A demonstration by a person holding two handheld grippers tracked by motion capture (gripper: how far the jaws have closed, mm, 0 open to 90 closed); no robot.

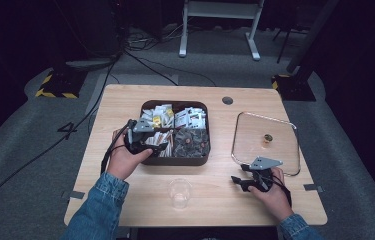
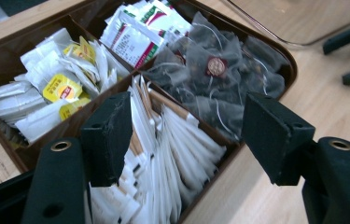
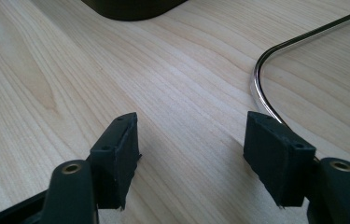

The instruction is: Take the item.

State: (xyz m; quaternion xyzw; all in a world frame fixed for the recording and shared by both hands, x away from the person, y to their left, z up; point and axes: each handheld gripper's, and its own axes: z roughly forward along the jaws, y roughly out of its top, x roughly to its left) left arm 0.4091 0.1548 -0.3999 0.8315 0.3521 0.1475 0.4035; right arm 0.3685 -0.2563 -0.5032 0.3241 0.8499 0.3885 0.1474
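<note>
Spreading under everything, the pale wooden counter (image 1: pixel 125 105) carries a brown four-part tray (image 1: pixel 175 161) near its middle. Right of the tray lies a glass lid (image 1: pixel 255 132), flat, with a small knob. In front of the tray stands a clear cup (image 1: pixel 180 193). The left claw (image 2: pixel 186 135) hangs open over the tray's near-left compartment of white paper sachets (image 2: pixel 177 158), gripping nothing. The right claw (image 3: pixel 191 158) rests open on the counter, empty, just beside the lid's near corner, right of the tray.

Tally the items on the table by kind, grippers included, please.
Compartment box of packets: 1
Glass lid: 1
Clear plastic cup: 1
Grippers: 2, left gripper and right gripper
Total: 5
</note>
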